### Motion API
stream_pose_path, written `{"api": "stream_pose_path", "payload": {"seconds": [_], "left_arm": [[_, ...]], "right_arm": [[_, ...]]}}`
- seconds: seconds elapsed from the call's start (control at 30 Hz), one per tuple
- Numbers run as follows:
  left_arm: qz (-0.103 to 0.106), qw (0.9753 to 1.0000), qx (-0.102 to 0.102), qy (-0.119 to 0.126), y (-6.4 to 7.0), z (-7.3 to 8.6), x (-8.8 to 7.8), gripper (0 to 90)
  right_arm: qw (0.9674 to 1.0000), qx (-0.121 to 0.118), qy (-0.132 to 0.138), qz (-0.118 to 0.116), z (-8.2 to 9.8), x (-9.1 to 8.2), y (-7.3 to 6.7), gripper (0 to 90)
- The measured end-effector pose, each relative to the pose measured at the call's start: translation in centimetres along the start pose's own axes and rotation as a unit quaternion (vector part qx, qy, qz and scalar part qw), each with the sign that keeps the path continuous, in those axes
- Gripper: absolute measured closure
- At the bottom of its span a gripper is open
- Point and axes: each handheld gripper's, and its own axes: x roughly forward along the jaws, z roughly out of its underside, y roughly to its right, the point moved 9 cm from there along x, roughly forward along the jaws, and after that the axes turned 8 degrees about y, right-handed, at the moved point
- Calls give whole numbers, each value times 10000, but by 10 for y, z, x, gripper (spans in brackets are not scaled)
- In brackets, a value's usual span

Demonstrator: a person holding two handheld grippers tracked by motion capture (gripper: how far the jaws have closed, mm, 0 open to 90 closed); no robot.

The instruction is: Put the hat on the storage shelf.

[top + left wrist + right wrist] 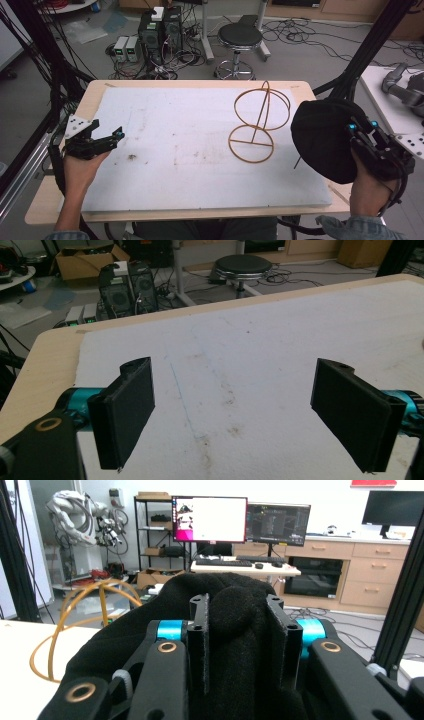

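Overall, worktop: a pale wooden table (47,200) carried a white, matte board (200,150) marked with faint brown stains near its middle.
Room: grey floor beyond the far edge, strewn with black cables; a round black stool (240,36) on a chrome base stood there beside computer towers (160,30). In the right gripper view, two monitors (240,520) sat on a desk before wooden cabinets.
Wire stand: a thin golden frame (257,122) of two hoops joined by a slanting rod stood upright on the board, toward its far right corner.
Black cloth: a soft, fuzzy, rounded hat-like bundle (322,137) hung at the right edge of the worktop, just beside the stand but apart from it.
Right gripper (239,630): its jaws were clamped on a fold of the black cloth, held above the table's right edge.
Left gripper (247,415): its flat black jaws stood wide apart with nothing between them, low over the board's left edge.
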Motion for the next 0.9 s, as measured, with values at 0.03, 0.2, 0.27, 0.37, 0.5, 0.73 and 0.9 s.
{"api": "stream_pose_path", "payload": {"seconds": [0.03,0.2,0.27,0.37,0.5,0.73,0.9], "left_arm": [[-1,10000,-8,-3,0,0,0,178],[-7,10000,-10,-5,-1,0,1,178],[-6,10000,-9,-2,-1,0,1,179],[16,10000,10,-19,0,1,1,178],[21,10000,-3,-24,0,1,2,178],[10,10000,1,-17,-1,1,1,178],[-4,10000,2,-22,-1,1,1,179]], "right_arm": [[10000,-11,19,-7,-3,1,-1,682],[9999,6,166,-35,-17,7,-4,681],[9998,-11,207,-77,-23,11,-7,681],[9996,-38,248,-136,-30,16,-11,681],[9994,34,274,-229,-38,25,-19,681],[9978,109,482,-431,-55,37,-33,681],[9970,110,513,-577,-62,48,-45,681]]}}
